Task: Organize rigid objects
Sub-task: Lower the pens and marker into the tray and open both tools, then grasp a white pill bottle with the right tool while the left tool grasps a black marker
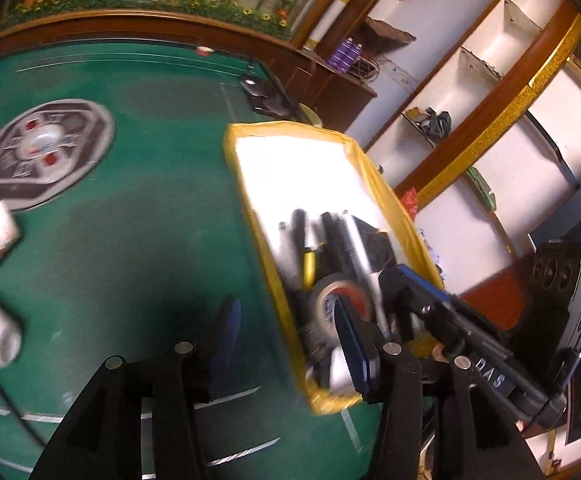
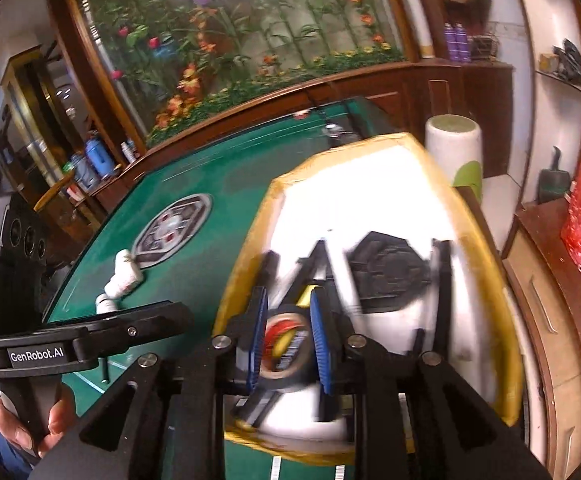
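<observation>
Risk of snagging the tape roll on withdrawal: lies right between the blue pads of the right gripper, jaws narrowly parted around it, contact unclear through blur. Could drag or tip it against the yellow-edged tray. Left gripper about half open and empty, one pad over the tray's near edge, the other over the green table. Ahead of the jaws in the tray: dark pens, black flat item.

Tape roll and pens in tray, on table.
</observation>
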